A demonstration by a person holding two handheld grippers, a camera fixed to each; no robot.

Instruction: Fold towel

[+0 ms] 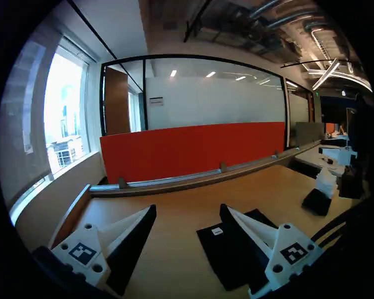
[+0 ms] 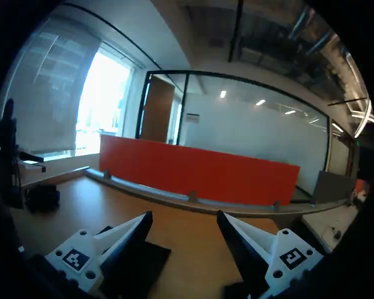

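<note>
The left gripper (image 1: 187,208) is hovering, spread wide, above the wooden desk (image 1: 267,184), the black towel (image 1: 227,249) lying flat beneath. The right gripper (image 2: 183,215) is gaping too, over what is probably that towel's edge.

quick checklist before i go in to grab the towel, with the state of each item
1. left gripper open, nothing between its fingers: ok
2. right gripper open, nothing held: ok
3. towel lying flat on the desk: ok
4. towel edge between a gripper's fingers: not ok, both are above it
5. dark object apart from the towel: ok
6. towel's near edge free of folds: cannot tell, hidden by the fingers
</note>
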